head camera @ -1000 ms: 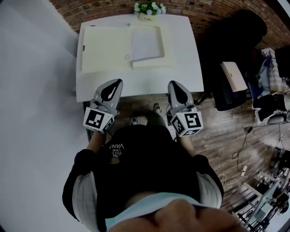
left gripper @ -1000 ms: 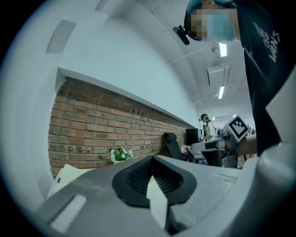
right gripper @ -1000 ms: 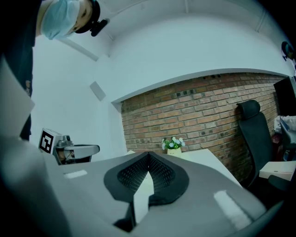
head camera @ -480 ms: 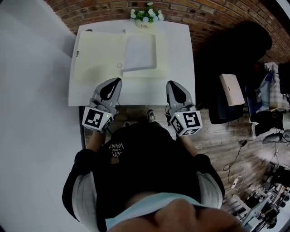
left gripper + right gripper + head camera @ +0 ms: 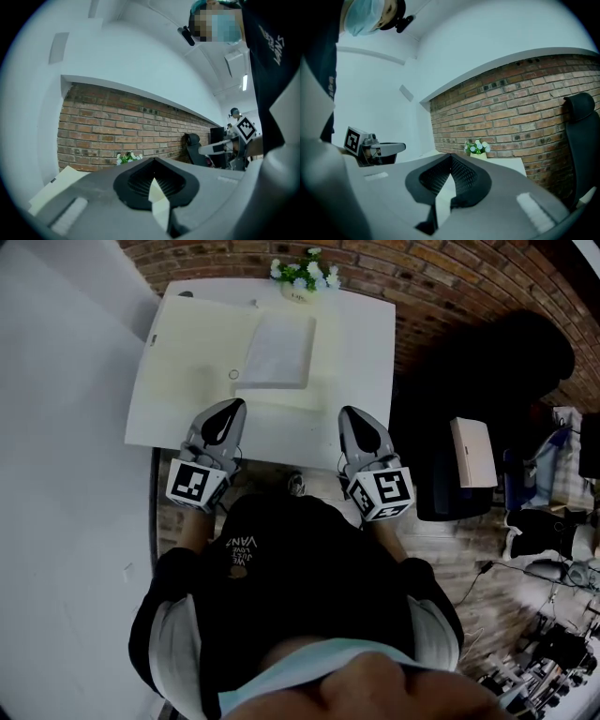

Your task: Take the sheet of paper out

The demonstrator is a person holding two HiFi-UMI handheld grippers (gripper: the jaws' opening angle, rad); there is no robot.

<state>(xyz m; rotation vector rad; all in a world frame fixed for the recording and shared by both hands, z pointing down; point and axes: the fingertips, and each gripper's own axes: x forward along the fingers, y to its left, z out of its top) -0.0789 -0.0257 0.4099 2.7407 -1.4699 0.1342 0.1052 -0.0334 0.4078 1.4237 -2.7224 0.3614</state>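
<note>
Our left gripper (image 5: 229,409) has its jaws pressed together with nothing between them, and our right gripper (image 5: 352,414) is closed in the same way, also empty. Both point away from us and hang over the near edge of the white table (image 5: 367,352), the left one above the near edge of a cream folder (image 5: 183,362) and the right one above bare tabletop just beside that folder's right side. The two are well apart, with our black shirt (image 5: 281,559) behind and between them. The sheet of paper (image 5: 277,351) lies flat on the right half of the cream folder, farther across the table than both sets of jaws and touched by neither. We cannot tell whether it is tucked into the folder or only resting on it. A small round fastener (image 5: 233,374) sits on the folder just left of the sheet's near corner. At the far edge of the table stands a small pot of white flowers (image 5: 298,270), against a brick wall (image 5: 450,277). To the right of the table, a black chair (image 5: 581,136) stands on the wooden floor (image 5: 450,549), with a pale box (image 5: 473,451) near it.
</note>
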